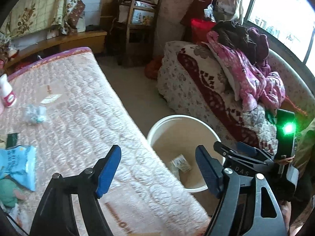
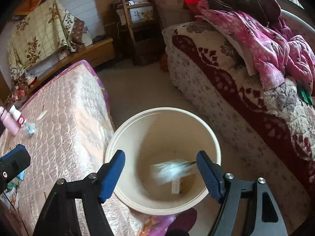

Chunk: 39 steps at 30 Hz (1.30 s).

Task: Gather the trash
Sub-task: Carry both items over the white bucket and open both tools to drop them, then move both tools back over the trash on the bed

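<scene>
Right gripper (image 2: 160,166): jaws wide apart, pads touching nothing. Between and below them a blurred pale-blue wrapper (image 2: 173,170) is in mid-air inside the cream bin (image 2: 118,137), above a paper scrap (image 2: 176,186) on the bin floor.

Left gripper (image 1: 158,169): jaws wide apart, empty, over the mattress (image 1: 88,98) edge; the bin lies just beyond its right finger.

Judged status: part done, two pieces in or entering the bin. Left to collect, far to the left of the jaws on the mattress: crumpled clear wrapper (image 1: 35,114), blue packet (image 1: 18,165), flat paper slip (image 1: 51,99). White bottle (image 1: 6,92) is also there; whether it is trash I cannot tell.
</scene>
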### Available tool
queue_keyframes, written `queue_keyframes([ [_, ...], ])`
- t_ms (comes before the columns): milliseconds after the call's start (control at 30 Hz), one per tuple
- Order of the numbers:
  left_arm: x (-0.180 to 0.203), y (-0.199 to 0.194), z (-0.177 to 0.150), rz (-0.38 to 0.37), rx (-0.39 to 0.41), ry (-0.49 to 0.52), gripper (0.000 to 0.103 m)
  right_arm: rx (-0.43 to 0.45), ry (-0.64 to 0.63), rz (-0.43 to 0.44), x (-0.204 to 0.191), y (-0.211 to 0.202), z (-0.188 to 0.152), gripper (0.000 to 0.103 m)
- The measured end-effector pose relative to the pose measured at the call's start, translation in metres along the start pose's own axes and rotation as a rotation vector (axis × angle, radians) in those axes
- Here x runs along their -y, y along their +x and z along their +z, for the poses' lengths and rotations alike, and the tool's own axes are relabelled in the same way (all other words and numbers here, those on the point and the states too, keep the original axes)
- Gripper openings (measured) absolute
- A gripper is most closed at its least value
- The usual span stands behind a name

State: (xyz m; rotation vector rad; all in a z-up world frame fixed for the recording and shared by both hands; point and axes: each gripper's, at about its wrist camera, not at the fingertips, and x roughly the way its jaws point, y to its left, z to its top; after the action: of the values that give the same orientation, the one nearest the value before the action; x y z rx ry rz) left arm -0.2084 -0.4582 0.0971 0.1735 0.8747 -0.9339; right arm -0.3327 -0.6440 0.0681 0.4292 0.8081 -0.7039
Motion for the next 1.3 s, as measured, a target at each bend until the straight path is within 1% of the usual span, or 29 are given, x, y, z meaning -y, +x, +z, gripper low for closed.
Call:
queue_keyframes([
  [133, -0.010, -0.013, -0.005, 0.050, 0.021, 0.010, 0.078, 0.006, -0.026, 0.008, -0.013, -0.004, -0.004, 0.078],
  [233, -0.018, -0.027, -0.010, 0.082, 0.051, 0.001, 0.078, 0.015, -0.050, 0.010, -0.023, -0.011, -0.007, 0.078],
  [333, -0.027, -0.036, -0.013, 0.116, 0.064, -0.011, 0.078, 0.025, -0.068, 0.018, -0.034, -0.019, -0.009, 0.078],
  [433, -0.038, -0.046, -0.018, 0.166, 0.073, -0.022, 0.078, 0.033, -0.078, 0.036, -0.045, -0.027, -0.012, 0.078],
  [567, -0.052, -0.060, -0.023, 0.214, 0.088, -0.031, 0.078, 0.041, -0.104, 0.067, -0.064, -0.037, -0.016, 0.078],
  [800, -0.086, -0.089, -0.034, 0.258, 0.114, -0.096, 0.078, 0.044, -0.160, 0.126, -0.103, -0.049, -0.024, 0.078],
  [1000, -0.109, -0.113, -0.038, 0.254, 0.130, -0.146, 0.078, 0.038, -0.203, 0.176, -0.137, -0.057, -0.030, 0.078],
  [1167, -0.121, -0.134, -0.034, 0.180, 0.163, -0.172, 0.078, 0.051, -0.235, 0.214, -0.161, -0.068, -0.034, 0.078],
  [1233, -0.119, -0.141, -0.032, 0.163, 0.172, -0.183, 0.078, 0.060, -0.249, 0.222, -0.168, -0.073, -0.036, 0.078],
  [1300, -0.112, -0.148, -0.032, 0.164, 0.182, -0.181, 0.078, 0.064, -0.257, 0.227, -0.173, -0.076, -0.036, 0.078],
])
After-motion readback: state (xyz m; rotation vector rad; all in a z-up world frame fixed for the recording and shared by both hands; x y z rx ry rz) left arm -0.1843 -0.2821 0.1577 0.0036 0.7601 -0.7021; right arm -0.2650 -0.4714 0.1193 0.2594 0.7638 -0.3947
